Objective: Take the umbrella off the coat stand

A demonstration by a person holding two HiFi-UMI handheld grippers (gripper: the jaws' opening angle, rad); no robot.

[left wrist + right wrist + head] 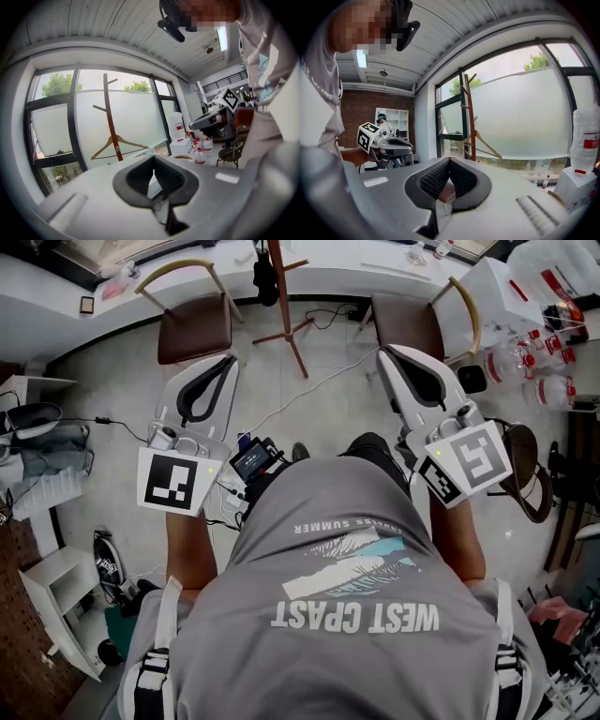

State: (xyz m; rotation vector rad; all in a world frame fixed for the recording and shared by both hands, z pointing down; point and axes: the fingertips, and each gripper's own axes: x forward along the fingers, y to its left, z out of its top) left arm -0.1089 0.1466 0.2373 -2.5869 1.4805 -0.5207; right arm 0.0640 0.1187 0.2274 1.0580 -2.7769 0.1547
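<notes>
Left tongs pressed together, empty, right tongs likewise closed on nothing, both facing wooden coat stand, dark umbrella hanging there.

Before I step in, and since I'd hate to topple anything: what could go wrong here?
The cable on the floor crosses the way to the stand: a trip risk. The chairs flank the stand, so an elbow could catch one. The left gripper and right gripper are shut; nudging the umbrella like that could rock the stand.
</notes>
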